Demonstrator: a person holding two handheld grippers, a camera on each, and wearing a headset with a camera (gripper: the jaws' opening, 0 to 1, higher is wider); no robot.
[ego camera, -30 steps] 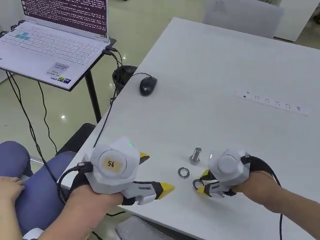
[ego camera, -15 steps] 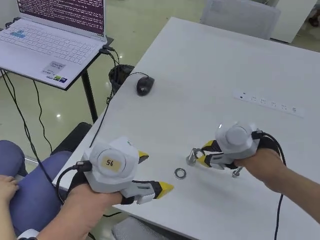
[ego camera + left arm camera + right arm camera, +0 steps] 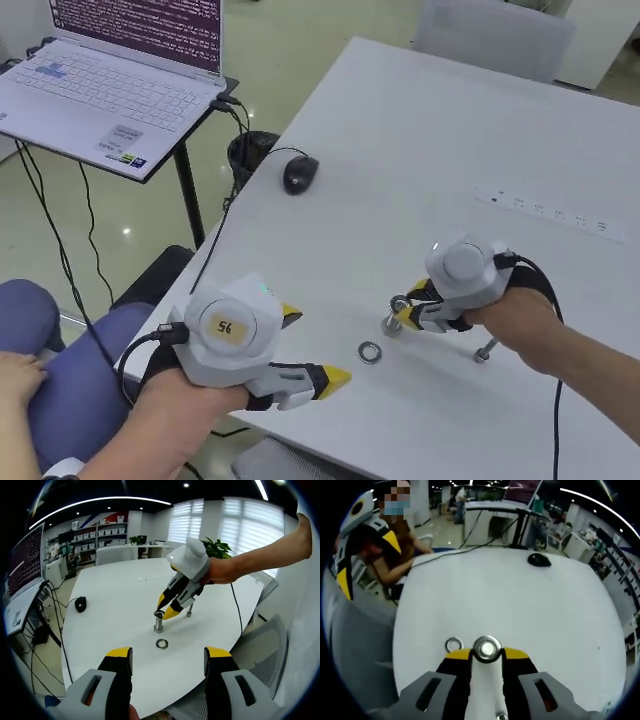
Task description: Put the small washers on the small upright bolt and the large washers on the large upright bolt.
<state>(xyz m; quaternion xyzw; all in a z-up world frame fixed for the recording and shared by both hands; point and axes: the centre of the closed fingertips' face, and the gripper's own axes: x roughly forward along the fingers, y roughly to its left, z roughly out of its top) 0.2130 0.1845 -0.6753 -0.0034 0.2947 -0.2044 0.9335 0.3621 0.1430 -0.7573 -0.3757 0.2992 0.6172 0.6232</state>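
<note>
My right gripper [image 3: 405, 312] is shut on a large steel washer [image 3: 487, 640], holding it flat at the top of the large upright bolt [image 3: 159, 626]. The bolt's tip shows through the washer's hole in the right gripper view. Another washer [image 3: 369, 351] lies flat on the white table just in front of that bolt. The small upright bolt [image 3: 485, 351] stands to the right, beside the hand. Near the table's front edge my left gripper [image 3: 312, 346] is open and holds nothing, pointing toward the loose washer [image 3: 161, 643].
A black mouse [image 3: 298, 174] with its cable lies at the table's left edge. A white power strip [image 3: 550, 210] sits at the far right. A laptop [image 3: 110, 80] stands on a stand left of the table [image 3: 400, 150]. An office chair [image 3: 495, 30] is at the far end.
My right gripper has carried the washer from the front edge up and back to the top of the large bolt. The small bolt has come into view. The left gripper stayed put.
</note>
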